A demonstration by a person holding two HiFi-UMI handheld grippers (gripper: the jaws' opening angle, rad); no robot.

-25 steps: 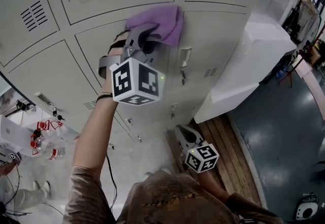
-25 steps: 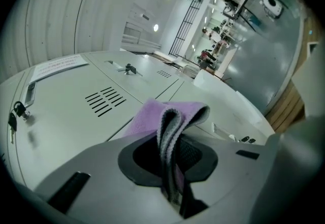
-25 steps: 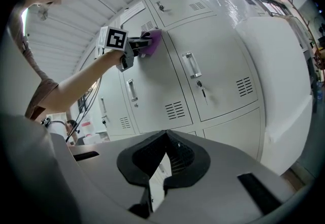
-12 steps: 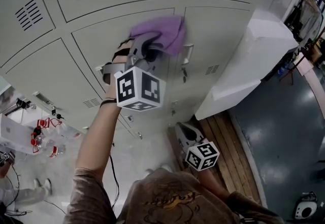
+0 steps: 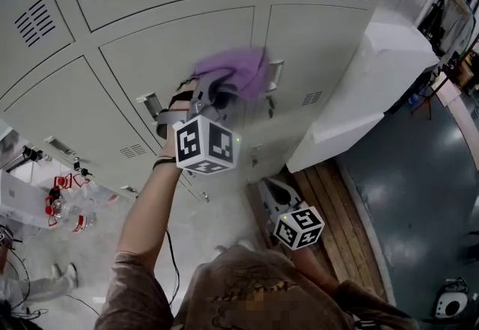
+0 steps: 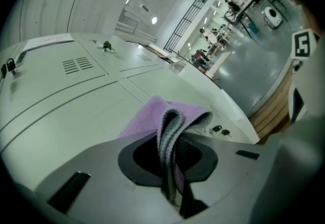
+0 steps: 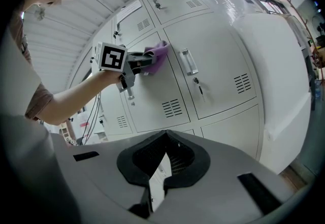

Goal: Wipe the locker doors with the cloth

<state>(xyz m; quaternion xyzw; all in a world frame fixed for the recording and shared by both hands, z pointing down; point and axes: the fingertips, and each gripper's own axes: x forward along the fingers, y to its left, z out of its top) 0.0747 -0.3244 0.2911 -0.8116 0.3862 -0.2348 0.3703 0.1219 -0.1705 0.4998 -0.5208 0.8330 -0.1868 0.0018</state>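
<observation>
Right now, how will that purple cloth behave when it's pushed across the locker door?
Probably floppy: the purple cloth folds limply where the left gripper pinches it. Its fuzzy surface should probably drag on the smooth locker door rather than slip.

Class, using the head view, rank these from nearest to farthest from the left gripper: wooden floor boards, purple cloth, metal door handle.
1. The purple cloth, clamped in the jaws of the left gripper.
2. The metal door handle, just right of it.
3. The wooden floor boards, far below, lower right.
</observation>
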